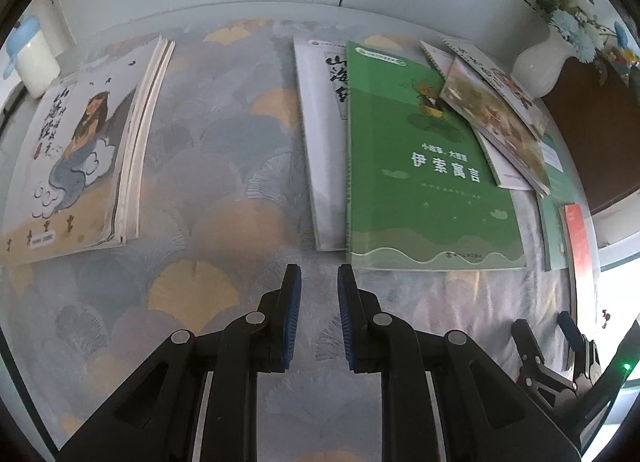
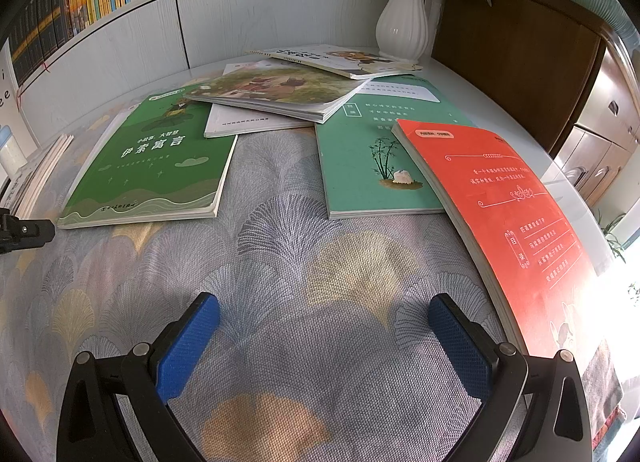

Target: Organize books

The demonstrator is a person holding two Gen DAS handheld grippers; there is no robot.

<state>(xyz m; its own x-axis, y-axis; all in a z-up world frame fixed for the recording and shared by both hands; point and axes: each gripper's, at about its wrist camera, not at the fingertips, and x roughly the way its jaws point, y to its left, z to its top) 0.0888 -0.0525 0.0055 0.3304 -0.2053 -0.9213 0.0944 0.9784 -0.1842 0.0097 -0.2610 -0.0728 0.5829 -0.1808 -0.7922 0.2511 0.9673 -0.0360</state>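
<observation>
My left tongs are pressed together and empty, just below the green book. My right tongs are spread wide, ready to grab.

Right tool open above cloth, books beyond

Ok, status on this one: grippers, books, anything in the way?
Left gripper shut, empty. Right gripper open, empty. Green book flat, nearest the left gripper. Nothing blocking.
</observation>
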